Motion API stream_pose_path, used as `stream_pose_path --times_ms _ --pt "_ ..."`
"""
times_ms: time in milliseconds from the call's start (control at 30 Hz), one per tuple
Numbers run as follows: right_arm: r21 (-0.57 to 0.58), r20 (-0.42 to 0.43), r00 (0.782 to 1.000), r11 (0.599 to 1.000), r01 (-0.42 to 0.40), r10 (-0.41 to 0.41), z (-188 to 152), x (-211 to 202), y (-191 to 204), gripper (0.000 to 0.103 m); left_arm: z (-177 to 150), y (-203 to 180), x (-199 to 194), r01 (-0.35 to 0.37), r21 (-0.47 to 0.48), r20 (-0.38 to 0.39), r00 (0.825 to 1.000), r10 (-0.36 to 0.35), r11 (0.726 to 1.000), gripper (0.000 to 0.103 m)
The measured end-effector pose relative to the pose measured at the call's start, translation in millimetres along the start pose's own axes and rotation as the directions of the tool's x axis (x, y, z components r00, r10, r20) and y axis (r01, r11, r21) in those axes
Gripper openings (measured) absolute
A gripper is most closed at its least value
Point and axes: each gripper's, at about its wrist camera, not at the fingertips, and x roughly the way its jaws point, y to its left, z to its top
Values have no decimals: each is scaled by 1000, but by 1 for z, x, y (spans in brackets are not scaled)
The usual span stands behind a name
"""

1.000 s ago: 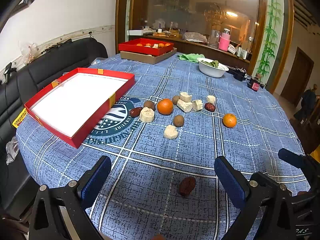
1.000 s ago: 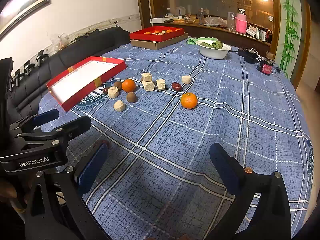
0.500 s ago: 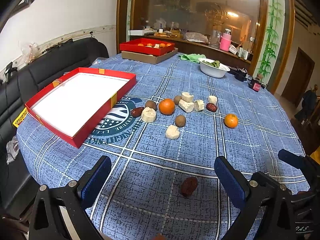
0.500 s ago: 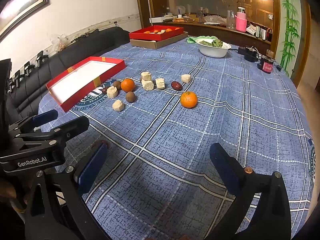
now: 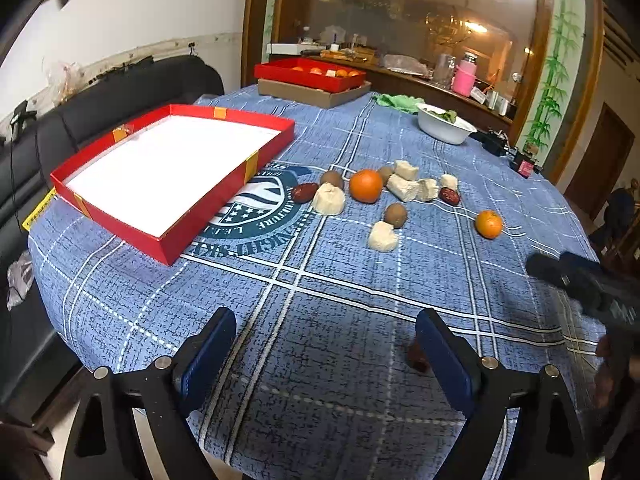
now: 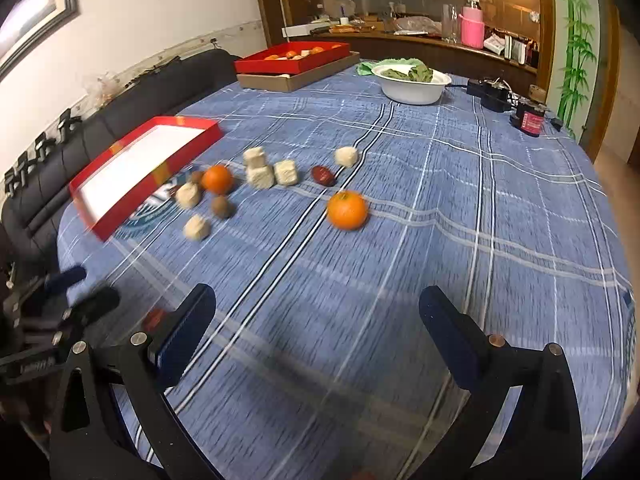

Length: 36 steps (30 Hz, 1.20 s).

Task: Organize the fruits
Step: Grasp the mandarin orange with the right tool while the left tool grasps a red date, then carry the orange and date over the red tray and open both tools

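Note:
An empty red tray [image 5: 168,172] with a white floor lies at the table's left; it also shows in the right wrist view [image 6: 136,168]. Beside it lie two oranges [image 5: 366,186] [image 5: 489,224], brown kiwis [image 5: 396,215], red dates [image 5: 304,193] and several pale cake cubes [image 5: 329,199]. The near orange [image 6: 347,210] lies ahead of my right gripper [image 6: 316,324], which is open and empty. My left gripper [image 5: 324,344] is open and empty; a loose date [image 5: 416,354] lies half hidden by its right finger.
A second red tray of fruit on a cardboard box [image 5: 312,80] stands at the far edge. A white bowl of greens [image 6: 412,84] and small black devices [image 6: 490,94] sit at the far right. A black sofa [image 5: 100,96] runs along the left.
My left gripper has shifted left and forward, so the loose date now sits by its right finger. My right gripper has moved forward towards the near orange; its view is blurred by motion.

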Motion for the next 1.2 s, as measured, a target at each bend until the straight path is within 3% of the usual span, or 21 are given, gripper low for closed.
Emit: stream_pose_path --times_ms 33,167,500,533,600,633,667,700,733,800,1033,1200 --pt "2 -7 1000 1000 7 -7 5 7 -3 101 1 1 3 -3 -2 -9 1000 3 1000 90" --pt "-14 -58 997 999 48 -49 24 38 -9 78 3 0 9 19 -4 -34 999 -19 1000 85" --pt "-29 -106 994 999 28 -31 38 75 -9 55 -8 -41 -1 127 163 -44 992 -122 978 80" --pt "-27 -103 994 999 28 -31 38 76 -10 54 -8 -46 2 138 174 -60 990 -129 975 75" --pt "-21 -98 995 999 28 -30 38 75 -12 47 -10 -56 14 139 202 -110 987 -119 969 38" --pt "-20 -95 995 999 31 -33 38 76 -13 44 -10 -58 21 126 207 -133 986 -99 970 33" --pt "-20 -93 995 999 34 -36 38 75 -13 42 -10 -59 20 106 220 -100 991 -86 970 21" --pt "-20 -92 995 999 34 -36 38 76 -14 41 -9 -61 22 105 227 -108 991 -82 968 18" --pt "-21 -90 995 999 34 -36 38 76 -14 40 -8 -61 22 112 222 -105 990 -90 969 18" --pt "-25 -88 995 999 39 -41 38 76 -14 29 -8 -60 22 117 217 -106 990 -96 969 18" --pt "-32 -77 997 999 19 -21 37 73 -12 27 -3 -44 -2 143 169 -25 990 -140 975 18" --pt "-41 -50 999 999 10 -12 39 63 -6 27 6 -26 -15 123 130 37 991 -129 984 18"
